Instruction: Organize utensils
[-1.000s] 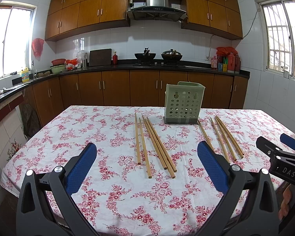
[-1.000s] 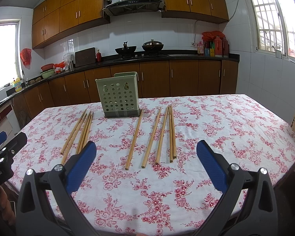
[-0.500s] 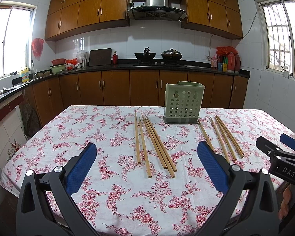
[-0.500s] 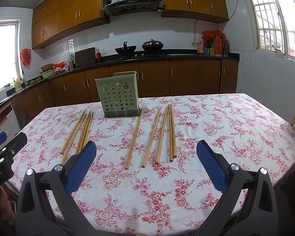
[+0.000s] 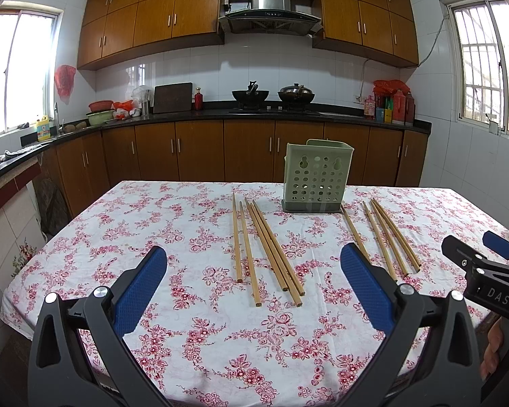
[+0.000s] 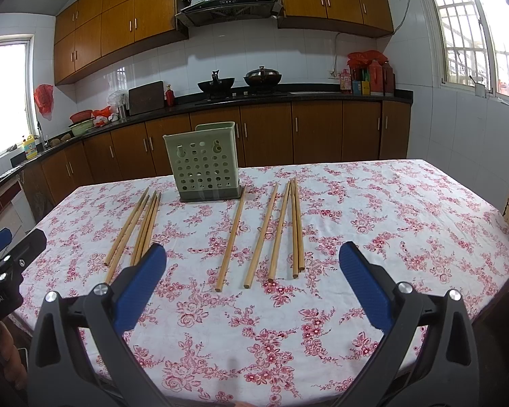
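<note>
A pale green perforated utensil holder (image 5: pixel 315 176) stands upright at the far middle of the table; it also shows in the right wrist view (image 6: pixel 205 166). Several wooden chopsticks lie flat in two groups: one group (image 5: pixel 266 247) left of the holder and one group (image 5: pixel 383 234) right of it. In the right wrist view the groups lie at the left (image 6: pixel 137 224) and the middle (image 6: pixel 275 230). My left gripper (image 5: pixel 254 271) is open and empty, above the near table before the left group. My right gripper (image 6: pixel 252 271) is open and empty, before the right group.
The table wears a red-flowered white cloth (image 5: pixel 186 224). The right gripper shows at the right edge of the left wrist view (image 5: pixel 485 271); the left gripper shows at the left edge of the right wrist view (image 6: pixel 6 257). Kitchen cabinets and counter (image 5: pixel 247 115) stand behind.
</note>
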